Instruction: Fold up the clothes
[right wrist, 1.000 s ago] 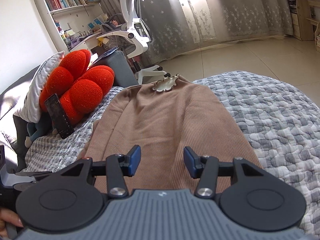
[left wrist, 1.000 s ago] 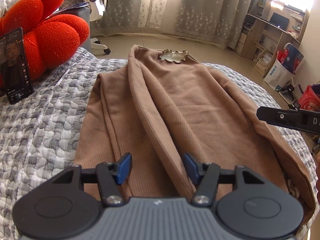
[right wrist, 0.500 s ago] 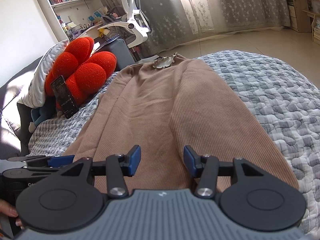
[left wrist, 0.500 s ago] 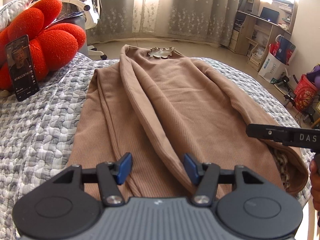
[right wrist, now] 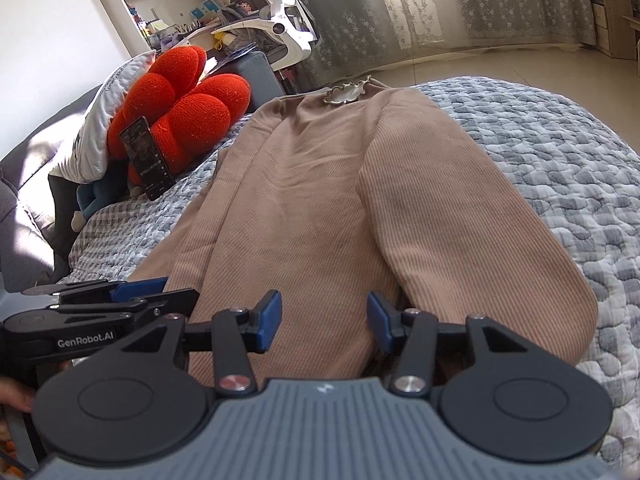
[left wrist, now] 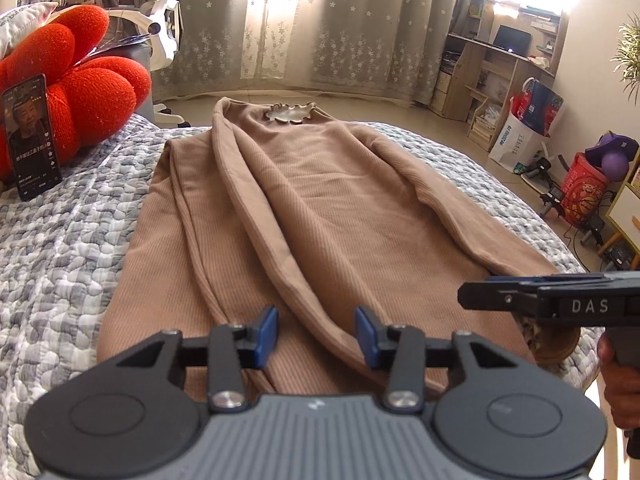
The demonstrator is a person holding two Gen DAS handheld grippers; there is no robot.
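Over the tan sweater hem, left claw just been closing around a fold, not pinching yet; right claw half spread, empty

Near hem of the tan sweater behind the tongs' housing; phone text unreadable.

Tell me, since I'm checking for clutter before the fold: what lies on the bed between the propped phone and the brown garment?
Only bare quilt lies between the phone and the brown garment; the left wrist view shows this best.
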